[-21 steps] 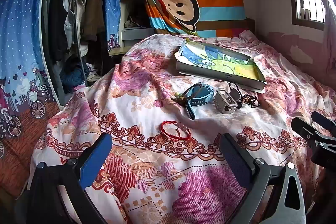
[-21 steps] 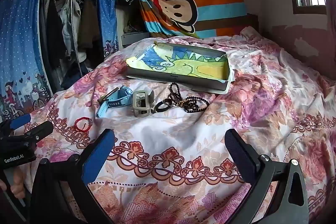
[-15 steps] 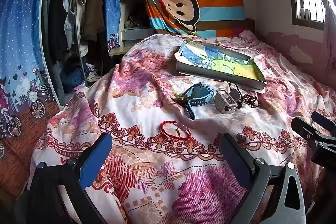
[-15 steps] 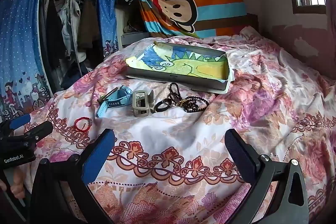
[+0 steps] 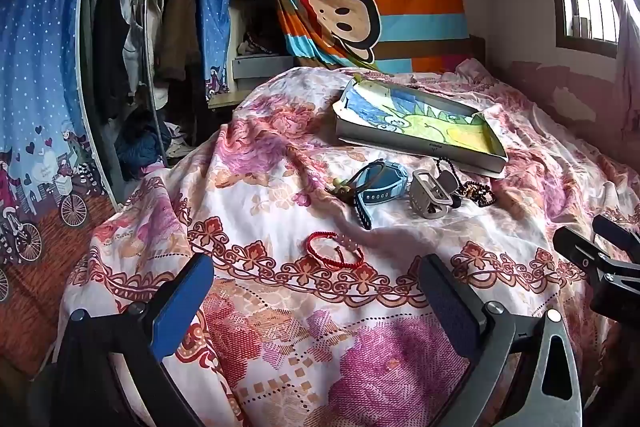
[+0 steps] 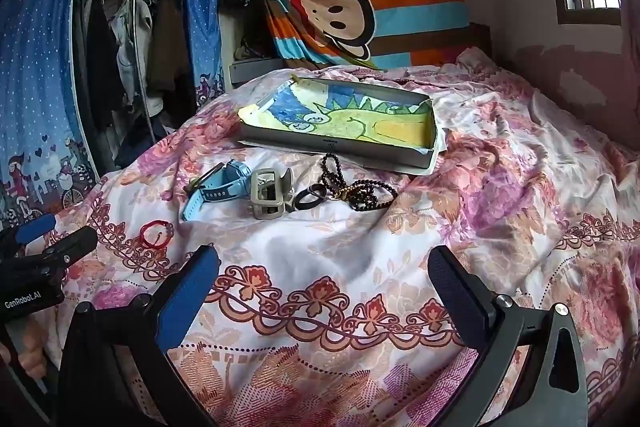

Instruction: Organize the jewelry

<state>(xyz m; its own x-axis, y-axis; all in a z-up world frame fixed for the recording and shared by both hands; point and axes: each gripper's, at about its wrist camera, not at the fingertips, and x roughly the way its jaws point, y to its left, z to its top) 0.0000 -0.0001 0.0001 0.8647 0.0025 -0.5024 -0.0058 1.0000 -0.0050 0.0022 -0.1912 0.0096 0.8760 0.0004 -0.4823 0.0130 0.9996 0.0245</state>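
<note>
In the left wrist view, your left tool [image 5: 316,291] stands wide and holds nothing above the bed [image 5: 280,327]; the red bracelet [image 5: 335,251] lies just ahead of its fingers, with the blue watch [image 5: 378,183], the grey watch case [image 5: 430,193] and the dark beads [image 5: 476,191] farther on, near the tray [image 5: 420,143]. In the right wrist view, your right tool [image 6: 324,287] is likewise wide and empty, facing the black ring [image 6: 309,201] and beads beside the tray.
</note>
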